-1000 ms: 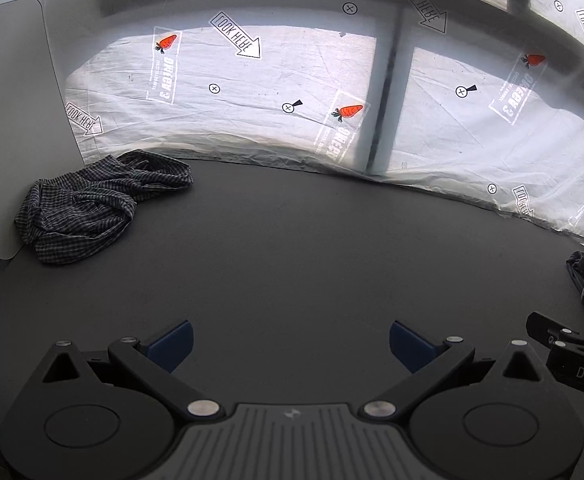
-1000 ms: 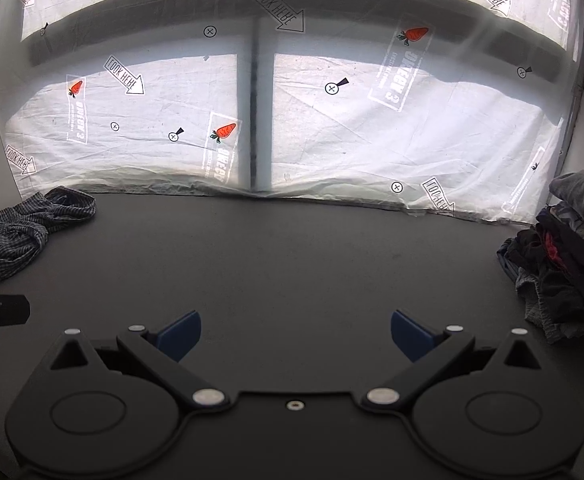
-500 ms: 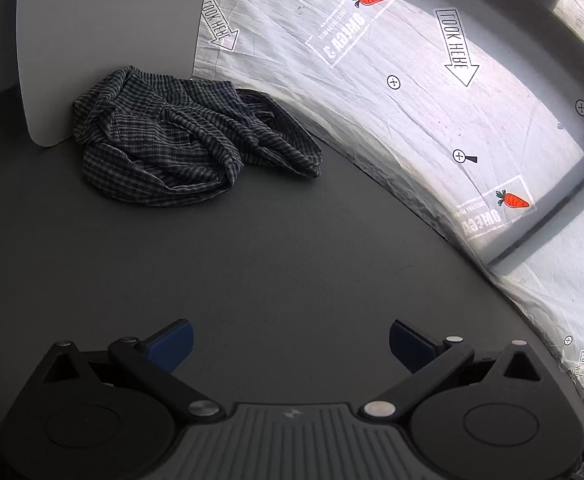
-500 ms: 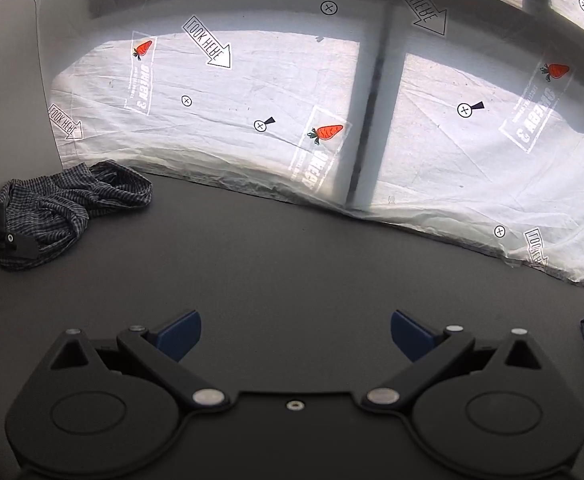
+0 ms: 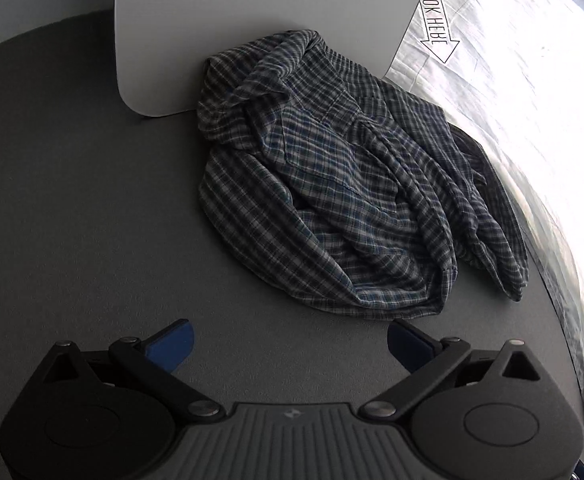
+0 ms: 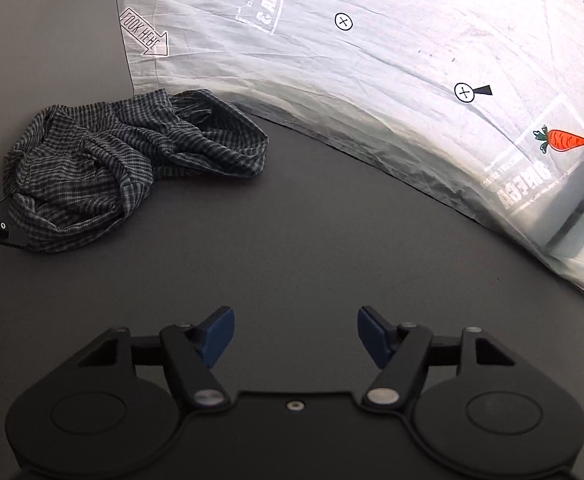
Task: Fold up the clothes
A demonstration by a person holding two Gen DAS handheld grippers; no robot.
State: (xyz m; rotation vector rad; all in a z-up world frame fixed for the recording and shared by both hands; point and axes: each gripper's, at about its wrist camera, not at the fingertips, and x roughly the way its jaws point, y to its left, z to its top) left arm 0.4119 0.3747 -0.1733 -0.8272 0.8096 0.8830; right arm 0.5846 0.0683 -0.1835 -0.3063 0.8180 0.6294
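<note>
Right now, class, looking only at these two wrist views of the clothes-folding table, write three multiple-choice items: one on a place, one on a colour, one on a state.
1. Where does the checked shirt lie?
A. against the white board
B. between the left hand-held gripper pads
C. on the printed sheet

2. What colour are the gripper pads?
A. red
B. blue
C. white

3. How is the shirt?
A. folded flat
B. hanging
C. crumpled in a heap

Answers:
1 A, its far edge meets the board.
2 B, both views show blue pads.
3 C, loose bunched folds on the dark table.
</note>
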